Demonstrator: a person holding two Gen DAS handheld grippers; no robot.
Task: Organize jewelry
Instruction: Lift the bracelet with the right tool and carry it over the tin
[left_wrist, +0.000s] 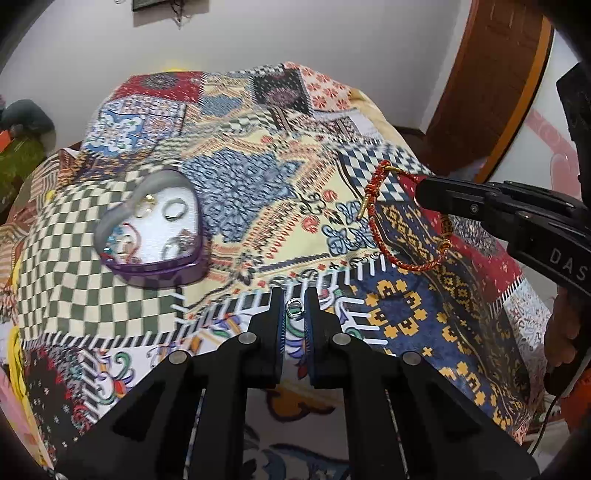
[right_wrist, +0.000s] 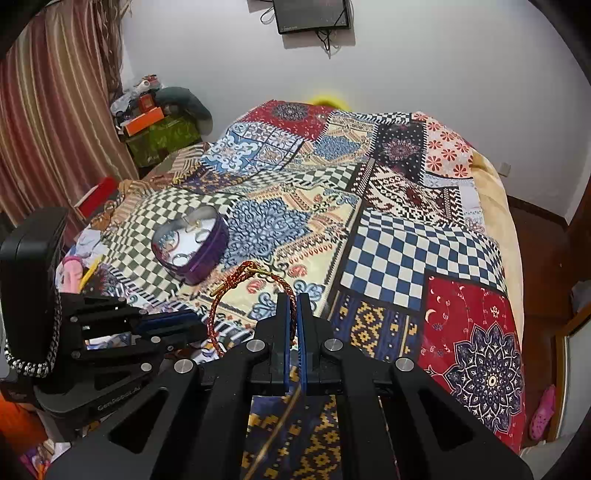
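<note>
A purple heart-shaped box lies open on the patchwork bedspread, with several rings and bracelets on its white lining; it also shows in the right wrist view. My left gripper is closed on a small silver ring at its fingertips, right of and nearer than the box. My right gripper is shut on a red and gold braided bracelet, which hangs above the bedspread. In the left wrist view the right gripper holds the bracelet at the right.
The bedspread covers a bed. Boxes and clutter stand by a striped curtain at the far left. A wooden door is at the right. A pink shoe lies on the floor.
</note>
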